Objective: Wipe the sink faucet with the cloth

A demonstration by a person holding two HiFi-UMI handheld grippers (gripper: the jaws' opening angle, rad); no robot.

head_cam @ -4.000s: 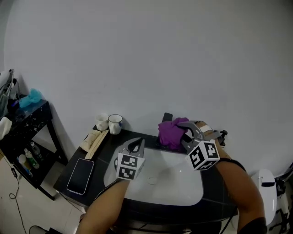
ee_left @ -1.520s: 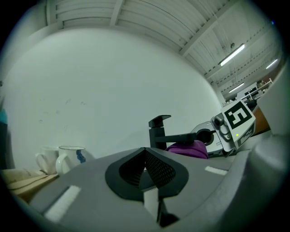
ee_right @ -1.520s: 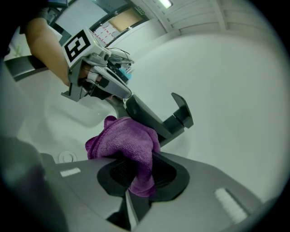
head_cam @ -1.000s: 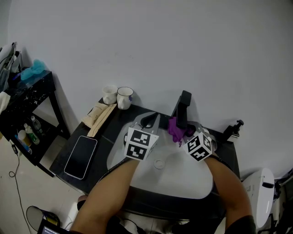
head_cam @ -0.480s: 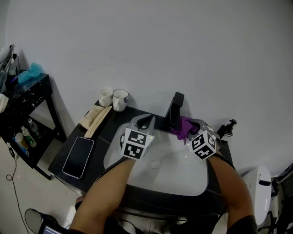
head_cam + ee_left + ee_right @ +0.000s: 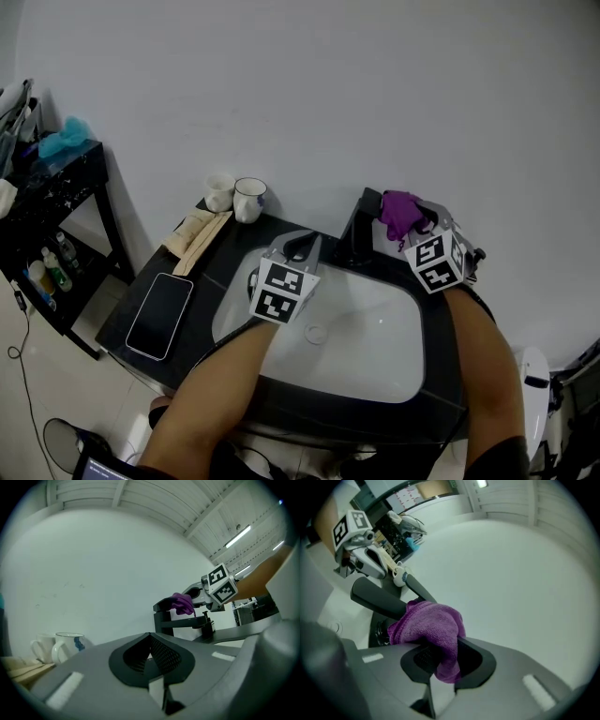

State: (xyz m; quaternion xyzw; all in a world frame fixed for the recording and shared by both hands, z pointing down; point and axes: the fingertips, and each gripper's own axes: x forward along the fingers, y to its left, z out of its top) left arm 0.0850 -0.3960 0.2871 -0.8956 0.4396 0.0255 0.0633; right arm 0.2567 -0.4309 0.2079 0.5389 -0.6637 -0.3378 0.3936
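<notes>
right gripper (image 6: 440,660) fingers clenched on the purple cloth (image 6: 432,626); cloth is bunched and pressed on top of the black faucet (image 6: 362,223) at the back edge of the worktop (image 6: 217,274), behind the white sink (image 6: 370,347); left gripper (image 6: 151,654) fingers closed together on nothing, hovering over the sink's back-left rim, apart from the faucet as far as I can tell; judgement: wipe is under way on the top of the spout, sides and base probably not done; risks: only a small fold is pinched, so drag along the spout could pull the cloth out into the sink; wad is small, so bare fingers may scrape the faucet if the angle drops; a sweep off the right side could hit the small black fitting (image 6: 475,253) near the back-right corner; cups (image 6: 250,199) at back-left are well apart, no concern
</notes>
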